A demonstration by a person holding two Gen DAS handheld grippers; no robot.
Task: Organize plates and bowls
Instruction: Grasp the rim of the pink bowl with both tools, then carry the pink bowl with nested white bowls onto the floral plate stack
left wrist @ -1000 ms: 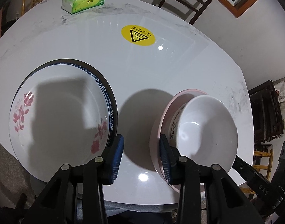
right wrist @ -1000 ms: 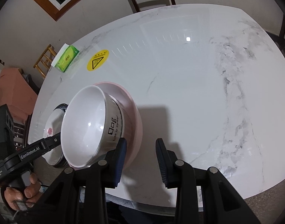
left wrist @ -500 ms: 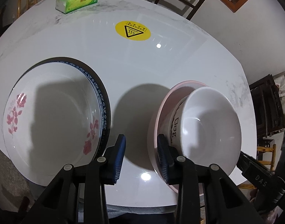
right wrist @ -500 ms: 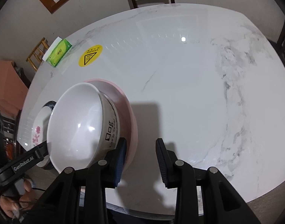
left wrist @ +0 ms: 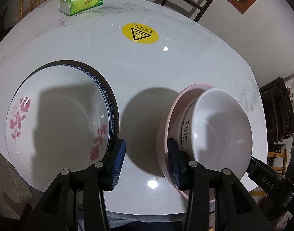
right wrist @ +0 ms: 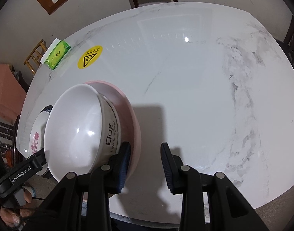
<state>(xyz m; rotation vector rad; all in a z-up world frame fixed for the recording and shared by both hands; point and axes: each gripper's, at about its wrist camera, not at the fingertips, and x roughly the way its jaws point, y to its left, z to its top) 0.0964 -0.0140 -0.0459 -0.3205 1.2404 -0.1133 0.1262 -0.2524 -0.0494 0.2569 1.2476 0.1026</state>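
On the marble table (left wrist: 166,73), the white bowl (left wrist: 220,129) is sitting inside the pink bowl (left wrist: 166,127), beside the floral plate (left wrist: 56,113). Left gripper (left wrist: 145,161) jaws are opening, gripping nothing. Right gripper (right wrist: 145,163) is standing partly open, empty, beside the bowls.

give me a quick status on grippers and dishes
Left gripper opening, empty; right gripper open, empty. White bowl nested in pink bowl; floral plate stacked. Nothing in the way.
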